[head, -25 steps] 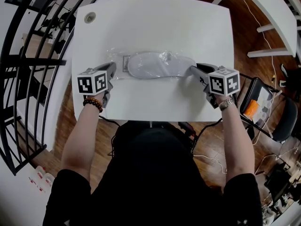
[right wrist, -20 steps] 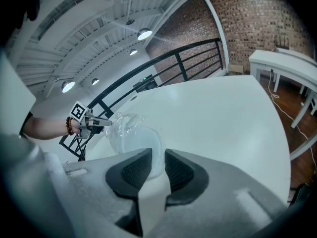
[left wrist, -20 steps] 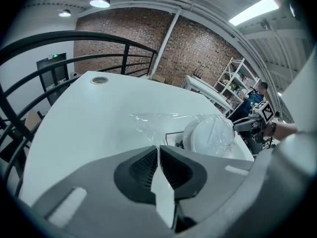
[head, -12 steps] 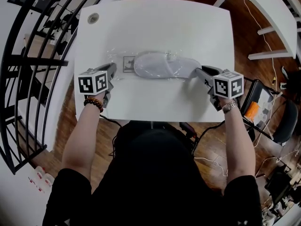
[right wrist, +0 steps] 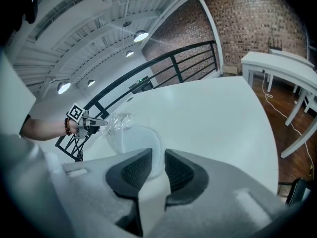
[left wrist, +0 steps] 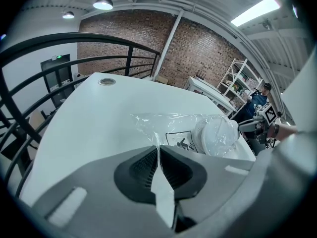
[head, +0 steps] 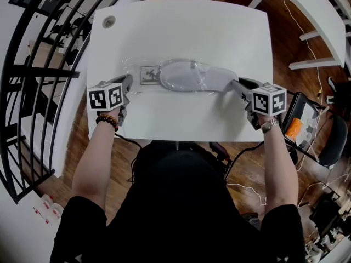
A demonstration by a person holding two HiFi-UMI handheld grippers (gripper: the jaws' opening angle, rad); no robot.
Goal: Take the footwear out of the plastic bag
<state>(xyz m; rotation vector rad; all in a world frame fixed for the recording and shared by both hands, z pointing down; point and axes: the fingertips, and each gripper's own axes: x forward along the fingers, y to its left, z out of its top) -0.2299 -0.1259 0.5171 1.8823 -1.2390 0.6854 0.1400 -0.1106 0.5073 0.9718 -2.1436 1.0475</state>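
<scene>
A pale grey slipper [head: 194, 76] lies across the middle of the white table [head: 181, 26], its left part inside a clear plastic bag [head: 143, 70] with a printed label [head: 149, 74]. My left gripper [head: 130, 82] is shut on the bag's left edge; in the left gripper view the thin film [left wrist: 158, 150] is pinched between the jaws. My right gripper [head: 233, 85] is shut on the slipper's right end, and the slipper [right wrist: 133, 140] runs away from the jaws in the right gripper view. The bag's film [right wrist: 116, 120] wraps its far end.
A round cable hole [head: 108, 21] sits in the table's far left corner. A black railing [head: 33, 64] runs along the left side. Another white table [head: 318, 15] stands at the far right and a black chair [head: 329, 136] at the right.
The right gripper has moved to the right with the slipper's end, sliding the slipper further out of the bag. More of the label shows. The left gripper has stayed put on the bag.
</scene>
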